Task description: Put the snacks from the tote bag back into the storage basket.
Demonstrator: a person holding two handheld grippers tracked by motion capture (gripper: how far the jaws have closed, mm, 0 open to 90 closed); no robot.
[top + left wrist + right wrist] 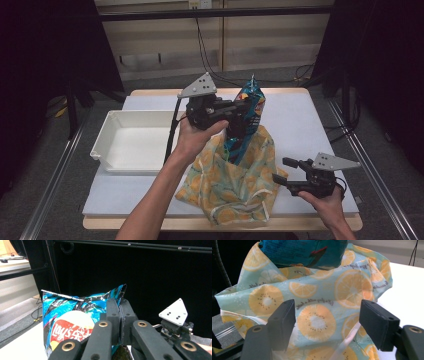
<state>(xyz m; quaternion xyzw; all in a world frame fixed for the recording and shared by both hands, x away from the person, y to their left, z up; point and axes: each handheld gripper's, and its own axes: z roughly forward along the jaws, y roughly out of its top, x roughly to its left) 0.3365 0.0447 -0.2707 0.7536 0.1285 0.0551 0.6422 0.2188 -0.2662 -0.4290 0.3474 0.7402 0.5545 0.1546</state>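
Left gripper (239,111) clamps the top of the blue chip bag (249,107), holding it upright, its lower end down in the citrus-print fabric bag (232,185) at the table's (310,125) near middle; right gripper (285,171) gapes wide just beside the fabric's right edge, white bin (131,142) left

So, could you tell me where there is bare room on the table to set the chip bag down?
The white tray left of the fruit-print bag looks empty. Bare table also lies right of the chip bag, behind the right gripper, and along the front left edge. The middle is crowded: the left gripper holds the chip bag above the fruit-print bag's mouth.
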